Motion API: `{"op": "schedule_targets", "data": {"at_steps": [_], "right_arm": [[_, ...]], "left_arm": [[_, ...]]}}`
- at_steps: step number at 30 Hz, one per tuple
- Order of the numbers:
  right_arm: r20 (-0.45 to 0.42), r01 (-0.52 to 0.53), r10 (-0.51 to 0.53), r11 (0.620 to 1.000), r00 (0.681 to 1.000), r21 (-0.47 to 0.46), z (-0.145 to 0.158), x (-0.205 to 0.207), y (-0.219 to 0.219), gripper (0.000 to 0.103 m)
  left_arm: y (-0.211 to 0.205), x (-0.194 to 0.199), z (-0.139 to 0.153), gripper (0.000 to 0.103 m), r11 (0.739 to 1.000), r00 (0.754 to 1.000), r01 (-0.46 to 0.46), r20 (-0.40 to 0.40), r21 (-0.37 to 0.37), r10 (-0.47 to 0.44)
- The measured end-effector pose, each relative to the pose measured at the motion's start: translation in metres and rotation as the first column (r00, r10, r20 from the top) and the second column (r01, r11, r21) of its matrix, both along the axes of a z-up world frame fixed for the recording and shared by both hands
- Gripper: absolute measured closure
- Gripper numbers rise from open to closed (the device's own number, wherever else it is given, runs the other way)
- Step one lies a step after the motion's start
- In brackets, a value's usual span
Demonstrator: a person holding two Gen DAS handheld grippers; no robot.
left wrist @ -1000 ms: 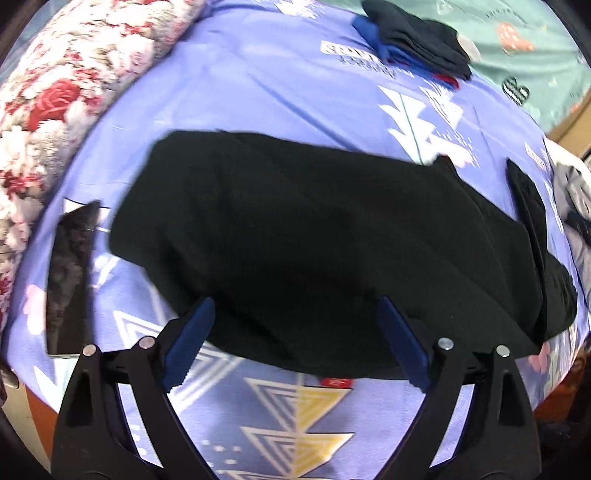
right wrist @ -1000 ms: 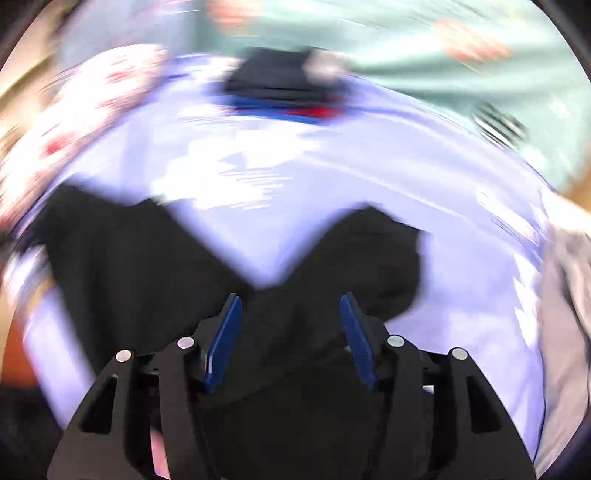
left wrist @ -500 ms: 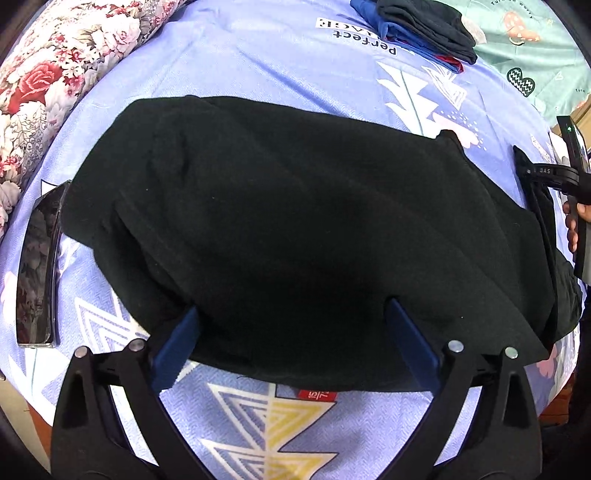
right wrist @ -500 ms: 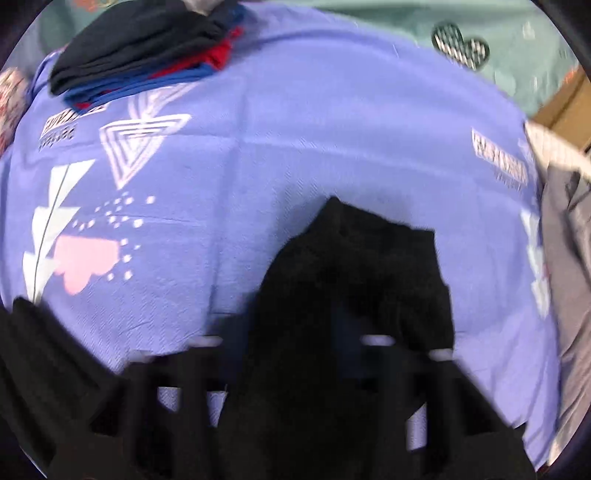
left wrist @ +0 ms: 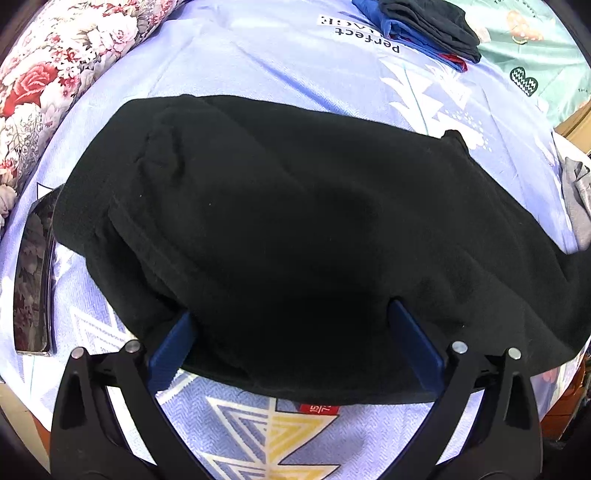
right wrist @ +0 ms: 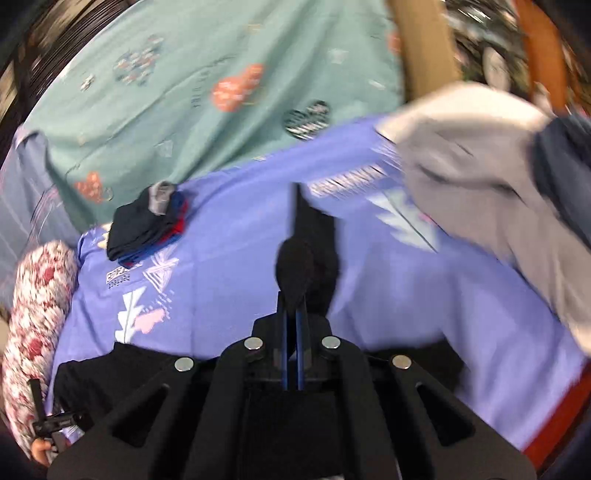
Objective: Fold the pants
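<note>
Fingers of the right gripper (right wrist: 291, 314) are pressed close together, pinching a bunched end of the black pants (right wrist: 306, 254), and that dark fabric stands up just past the blue pads, lifted off the purple sheet (right wrist: 229, 258). Over on the other side, the left gripper (left wrist: 291, 325) has its blue fingers (left wrist: 173, 347) spread wide, one on each side of the near edge of the pants (left wrist: 295, 229), tips tucked against the cloth with nothing clamped between them. The pants lie in a broad black heap across the middle of the purple sheet (left wrist: 258, 55), one hem sticking up at the far right. A dark phone (left wrist: 33, 280) lies flat just left of the heap, partly under its edge. Farther back, a folded stack of clothes (left wrist: 428, 22) in dark, blue and red sits on the sheet, the same stack (right wrist: 147, 225) showing left of the raised cloth in the right wrist view. Floral pillow (left wrist: 55, 74) at the far left, grey garment (right wrist: 480, 166) at the right, teal blanket (right wrist: 184, 92) beyond
</note>
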State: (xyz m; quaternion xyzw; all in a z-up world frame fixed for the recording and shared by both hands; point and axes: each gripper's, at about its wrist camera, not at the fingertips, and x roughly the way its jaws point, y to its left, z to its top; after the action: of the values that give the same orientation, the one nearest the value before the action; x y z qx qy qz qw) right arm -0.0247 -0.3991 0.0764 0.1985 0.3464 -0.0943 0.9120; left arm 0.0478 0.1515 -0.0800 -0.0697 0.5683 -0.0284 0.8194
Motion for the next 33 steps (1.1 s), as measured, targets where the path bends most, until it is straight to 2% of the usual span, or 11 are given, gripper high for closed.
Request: {"op": "schedule_targets", "data": {"at_steps": [7,10,12,13,14,18,24,26,28,31,33], "right_arm": [[-0.181,0.14,-0.115,0.981,0.977,0.131,-0.093,-0.064,-0.038,0.099],[-0.24,0.164,-0.118,0.969,0.964,0.183,-0.12,-0.08,-0.046,0.083],[-0.244,0.159,-0.106,0.965,0.964,0.208,-0.123,-0.089,-0.049,0.074],[-0.243,0.151,-0.097,0.965,0.965,0.215,-0.121,-0.093,-0.048,0.058],[-0.239,0.15,-0.098,0.966,0.966,0.209,-0.117,-0.097,-0.048,0.051],[-0.165,0.156,-0.133,0.978,0.977,0.139,-0.091,-0.111,-0.051,0.044],[-0.179,0.179,-0.144,0.965,0.973,0.194,-0.098,-0.077,-0.069,0.045],[-0.213,0.189,-0.146,0.963,0.966,0.195,-0.103,-0.062,-0.069,0.081],[-0.22,0.197,-0.148,0.955,0.964,0.22,-0.104,-0.054,-0.07,0.092],[-0.146,0.16,-0.138,0.976,0.98,0.15,-0.079,-0.049,-0.059,0.093],[-0.009,0.106,-0.106,0.986,0.994,0.132,-0.047,-0.055,-0.053,0.094]], "left_arm": [[-0.002,0.0,0.0,0.002,1.0,1.0,0.008,0.002,0.001,-0.008],[-0.007,-0.002,-0.001,0.002,1.0,1.0,0.006,0.006,0.025,-0.006],[-0.008,-0.003,-0.001,0.002,0.999,1.0,0.004,0.006,0.036,-0.004],[-0.008,-0.003,-0.001,0.002,0.999,1.0,0.004,0.005,0.039,-0.004],[-0.009,-0.003,-0.001,0.002,0.999,1.0,0.004,0.004,0.041,-0.004],[-0.009,0.001,-0.001,0.002,0.999,1.0,-0.009,-0.007,0.041,0.01],[-0.008,0.004,0.0,0.002,0.999,0.999,-0.033,-0.011,0.03,0.033],[-0.007,0.001,0.001,0.002,0.999,0.999,-0.032,-0.008,0.026,0.033],[-0.005,-0.003,0.002,0.002,0.999,0.999,-0.034,-0.006,0.02,0.034],[-0.004,-0.003,0.002,0.002,0.999,0.999,-0.036,-0.011,0.02,0.036],[-0.003,-0.002,0.001,0.002,0.999,0.999,-0.04,-0.017,0.017,0.04]]}}
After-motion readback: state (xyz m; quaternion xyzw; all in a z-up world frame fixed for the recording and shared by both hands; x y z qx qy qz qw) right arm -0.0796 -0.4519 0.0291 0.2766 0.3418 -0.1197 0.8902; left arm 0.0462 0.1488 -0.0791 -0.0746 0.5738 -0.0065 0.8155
